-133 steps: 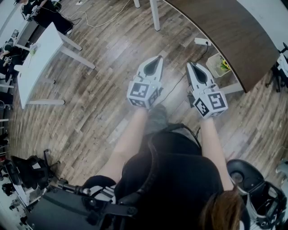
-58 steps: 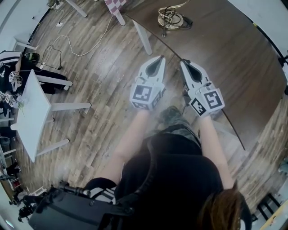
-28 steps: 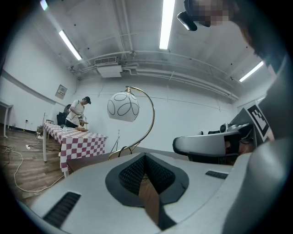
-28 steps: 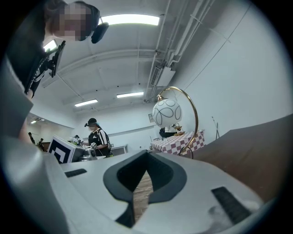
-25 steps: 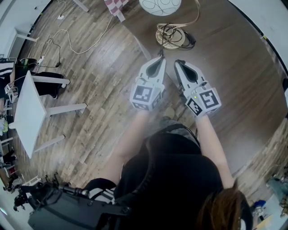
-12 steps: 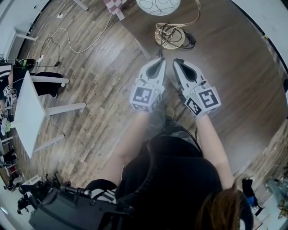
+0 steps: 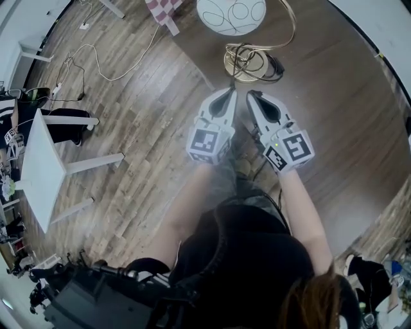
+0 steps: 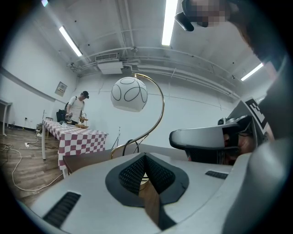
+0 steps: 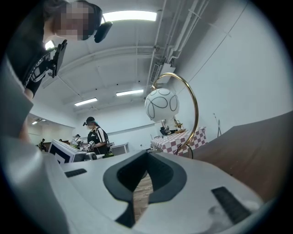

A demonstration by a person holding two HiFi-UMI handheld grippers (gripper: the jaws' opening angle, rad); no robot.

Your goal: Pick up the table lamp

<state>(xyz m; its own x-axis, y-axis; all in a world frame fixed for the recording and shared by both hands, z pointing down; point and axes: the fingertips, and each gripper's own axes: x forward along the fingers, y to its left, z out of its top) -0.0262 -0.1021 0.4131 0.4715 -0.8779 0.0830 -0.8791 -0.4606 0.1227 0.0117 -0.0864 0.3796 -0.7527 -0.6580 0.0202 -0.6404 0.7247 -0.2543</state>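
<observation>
My two claws are level and side by side in front of me. The left claw has its jaws pressed together with nothing in them, and the right claw is closed and empty too. My left claw hangs about over the curved near edge of the dark brown wooden table. My right claw is just inside that edge, above the tabletop.

Just beyond both tips, not touching them, sits the round gold base of the table lamp, close to the same curved edge, with a black cable coiled on it. A thin gold arc rises from the base and carries a white globe shade with black line markings, which hangs beyond the base.

To the right the tabletop runs bare and wide. To the left lies open plank floor, with a white cable trailing across it, a white table well off, and a red-and-white checked cloth beyond the table's far edge.
</observation>
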